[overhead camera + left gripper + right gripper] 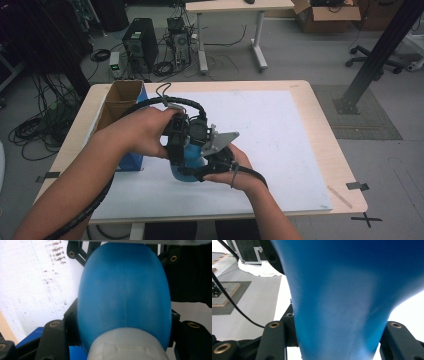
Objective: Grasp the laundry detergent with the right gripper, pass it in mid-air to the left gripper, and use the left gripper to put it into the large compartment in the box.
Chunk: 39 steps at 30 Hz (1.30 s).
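Transfer under way: smooth blue plastic bottle with white cap [124, 295] clamped by left hand-held gripper [176, 150] and right hand-held gripper [212, 162] (above counter [280, 130]); next, probably uncapping.

One blue rounded plastic bottle [192, 159] with one white cap [127, 345]; two black two-jaw grippers, left [176, 142] and right [215, 157]; one open brown cardboard box [116, 105], far left; one white rectangular mat [280, 135].

Left gripper [176, 142] and right gripper [216, 159] close together, jaws of both clamped, forearms converging
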Tool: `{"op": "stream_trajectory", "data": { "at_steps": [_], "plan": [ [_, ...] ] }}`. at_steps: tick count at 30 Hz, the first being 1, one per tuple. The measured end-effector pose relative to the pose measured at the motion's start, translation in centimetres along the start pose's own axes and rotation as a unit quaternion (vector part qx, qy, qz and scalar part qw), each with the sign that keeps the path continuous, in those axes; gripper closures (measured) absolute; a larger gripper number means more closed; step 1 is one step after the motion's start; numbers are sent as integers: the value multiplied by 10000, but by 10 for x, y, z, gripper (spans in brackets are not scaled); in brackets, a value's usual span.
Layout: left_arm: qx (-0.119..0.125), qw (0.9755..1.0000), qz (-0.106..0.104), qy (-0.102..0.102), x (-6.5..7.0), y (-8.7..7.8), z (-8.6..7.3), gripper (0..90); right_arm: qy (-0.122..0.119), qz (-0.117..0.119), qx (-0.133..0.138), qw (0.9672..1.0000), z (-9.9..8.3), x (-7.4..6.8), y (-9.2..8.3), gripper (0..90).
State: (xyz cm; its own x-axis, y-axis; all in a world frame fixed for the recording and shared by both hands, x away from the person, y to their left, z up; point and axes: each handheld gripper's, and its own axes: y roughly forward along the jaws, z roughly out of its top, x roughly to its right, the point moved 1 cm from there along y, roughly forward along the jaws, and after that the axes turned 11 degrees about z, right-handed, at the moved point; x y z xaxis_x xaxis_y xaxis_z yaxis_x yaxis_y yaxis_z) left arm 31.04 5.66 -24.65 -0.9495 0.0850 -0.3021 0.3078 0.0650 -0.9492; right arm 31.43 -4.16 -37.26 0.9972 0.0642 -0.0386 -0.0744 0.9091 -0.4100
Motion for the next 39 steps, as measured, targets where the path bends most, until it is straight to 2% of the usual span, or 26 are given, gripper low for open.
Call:
{"op": "stream_trajectory", "data": {
  "at_steps": [5,9,15,18,25,36,39],
  "plan": [
    [7,10000,17,-48,1,-3,1,389,-35,22,64,10000,1,-1,-1,451],
    [-115,9999,7,-60,1,-4,3,390,-72,37,115,9999,0,-1,-1,444],
    [-81,9999,48,-95,1,-8,4,390,-34,14,409,9992,-2,-3,-4,420],
    [-93,9999,46,-100,0,-10,5,390,63,20,442,9990,-3,-3,-6,331],
    [-151,9997,105,-175,-3,-12,5,390,96,-29,484,9988,-4,-4,-10,245],
    [-181,9995,56,-260,-5,-14,7,389,195,-160,638,9976,-3,-2,-12,53],
    [-226,9994,32,-254,-6,-14,7,388,184,-158,688,9973,-3,-2,-15,31]
  ]
}}
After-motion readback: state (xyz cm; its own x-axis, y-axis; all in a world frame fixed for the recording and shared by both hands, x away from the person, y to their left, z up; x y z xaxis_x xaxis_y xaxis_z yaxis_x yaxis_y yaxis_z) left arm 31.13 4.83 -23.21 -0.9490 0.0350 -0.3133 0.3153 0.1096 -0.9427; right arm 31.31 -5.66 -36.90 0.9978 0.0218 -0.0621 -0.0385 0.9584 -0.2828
